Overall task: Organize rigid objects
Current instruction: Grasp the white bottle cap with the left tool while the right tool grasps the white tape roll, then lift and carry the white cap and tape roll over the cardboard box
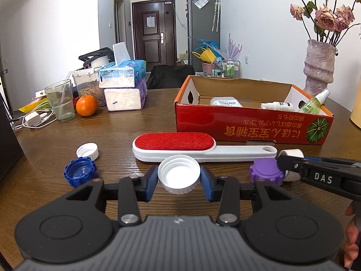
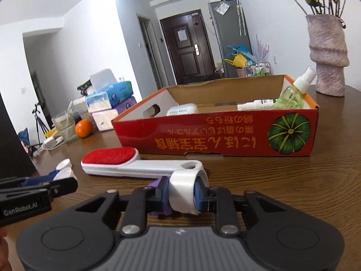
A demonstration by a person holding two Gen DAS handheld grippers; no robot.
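Note:
My left gripper [image 1: 179, 179] is shut on an upturned white screw cap [image 1: 178, 172], held just above the wooden table. A purple toothed cap [image 1: 265, 172] lies to its right. Beside that cap my right gripper [image 1: 287, 164] comes in from the right. In the right wrist view that gripper [image 2: 182, 194] is shut on a white roll of tape [image 2: 180, 186], one pad inside the roll. The purple cap [image 2: 155, 184] shows just behind its left finger. A lint brush [image 1: 180, 150] with a red pad lies ahead. A blue cap [image 1: 79, 172] and a small white cap [image 1: 87, 151] rest at the left.
An open red cardboard box [image 1: 248, 127] stands behind the brush, holding a green spray bottle [image 1: 313, 103] and white bottles. Tissue packs [image 1: 124, 88], an orange [image 1: 86, 105], a glass [image 1: 59, 103] and cables sit at the far left. A flower vase [image 1: 319, 67] stands at the far right.

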